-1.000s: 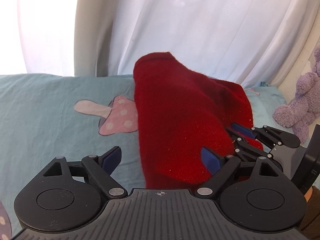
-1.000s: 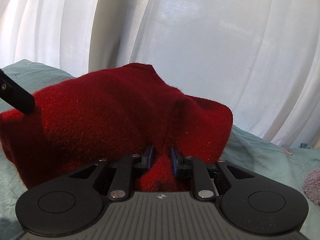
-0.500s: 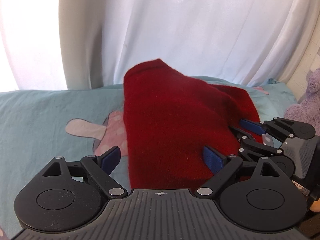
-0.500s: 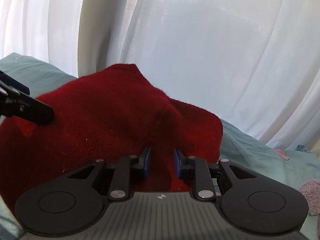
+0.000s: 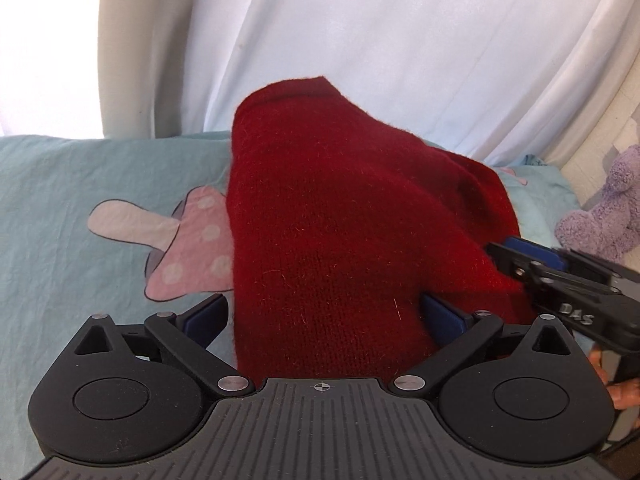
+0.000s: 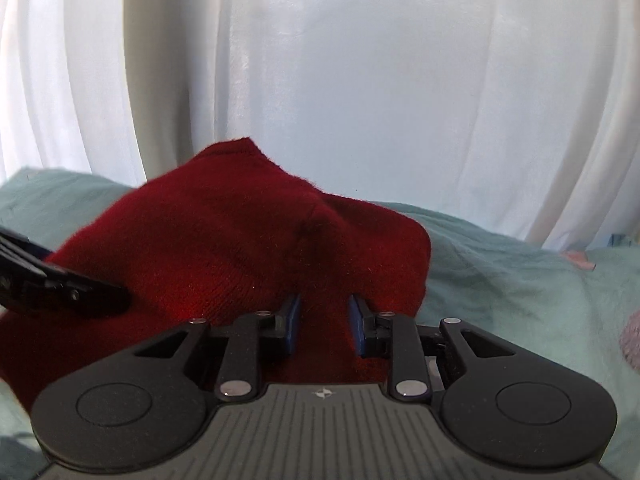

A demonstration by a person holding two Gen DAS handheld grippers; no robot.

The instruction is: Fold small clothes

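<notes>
A dark red knitted garment [image 5: 340, 224] lies bunched on the teal bed sheet [image 5: 60, 208]. My left gripper [image 5: 322, 318] is open, its blue pads [image 5: 206, 314] wide apart on either side of the garment's near edge. My right gripper [image 6: 323, 322] holds a fold of the same red garment [image 6: 224, 248] between its blue pads [image 6: 292, 320], which stand a little apart with cloth between them. The right gripper also shows at the right of the left wrist view [image 5: 532, 258], and the left gripper's finger at the left of the right wrist view [image 6: 64, 288].
The sheet has a pink mushroom print [image 5: 188, 240] left of the garment. White curtains [image 5: 360, 40] hang behind the bed. A purple plush toy [image 5: 604, 216] sits at the far right.
The right gripper's pads have spread slightly wider on the cloth. Both cameras have tilted up and the garment's peak sits lower and further back in view. The left gripper stays open.
</notes>
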